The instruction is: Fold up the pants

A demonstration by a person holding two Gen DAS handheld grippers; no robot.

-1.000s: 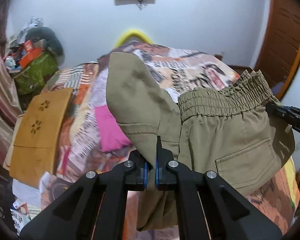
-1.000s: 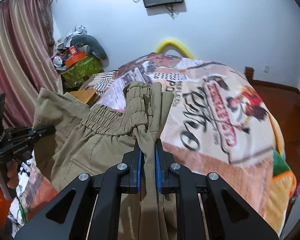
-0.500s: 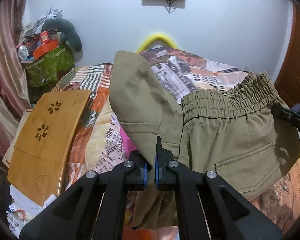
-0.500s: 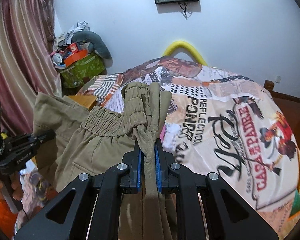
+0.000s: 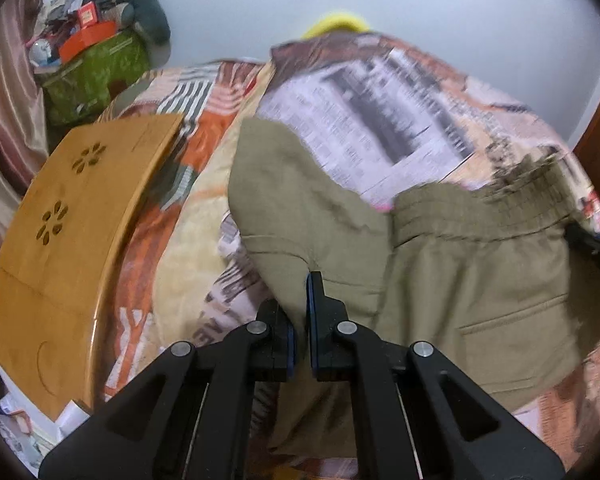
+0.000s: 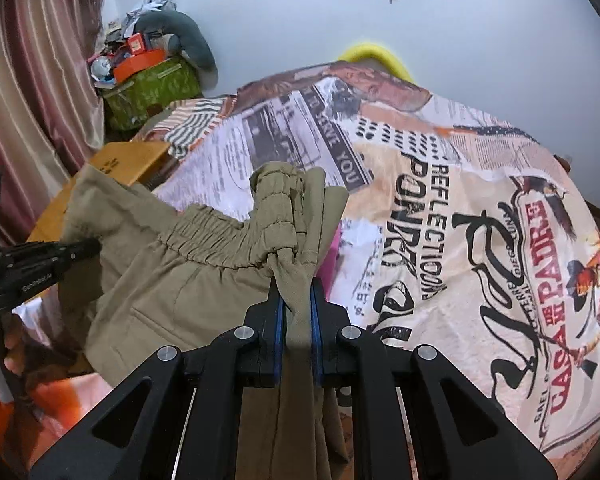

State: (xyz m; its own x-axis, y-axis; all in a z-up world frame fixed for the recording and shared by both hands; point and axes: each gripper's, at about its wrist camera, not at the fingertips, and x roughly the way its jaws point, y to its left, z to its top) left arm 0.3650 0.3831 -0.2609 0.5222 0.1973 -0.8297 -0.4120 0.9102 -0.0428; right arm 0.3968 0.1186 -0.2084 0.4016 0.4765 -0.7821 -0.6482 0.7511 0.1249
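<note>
1. Two grippers pinch one pair of olive pants (image 6: 204,280): the left gripper (image 5: 300,312) has its fingers narrowed onto a fold of the fabric, and the right gripper (image 6: 296,304) has its fingers clamped on a bunched strip just below the elastic waistband (image 6: 220,240).
2. Compared with a second ago, both views sit lower and closer to the bedspread (image 6: 460,200), and the wall screen has slid almost out of the top of each view.
3. The pants hang stretched between the two grippers over the near part of the bed, back pocket (image 5: 516,320) facing the left camera, waistband gathered and ruffled.
4. A pink cloth (image 6: 332,256) peeks out just behind the pants.
5. A wooden lap tray (image 5: 72,240) lies on the bed's left side.
6. Far left, a green box (image 6: 152,92) heaped with clutter stands by the curtain (image 6: 40,80); a yellow curved thing (image 6: 372,56) shows behind the bed against the wall.
</note>
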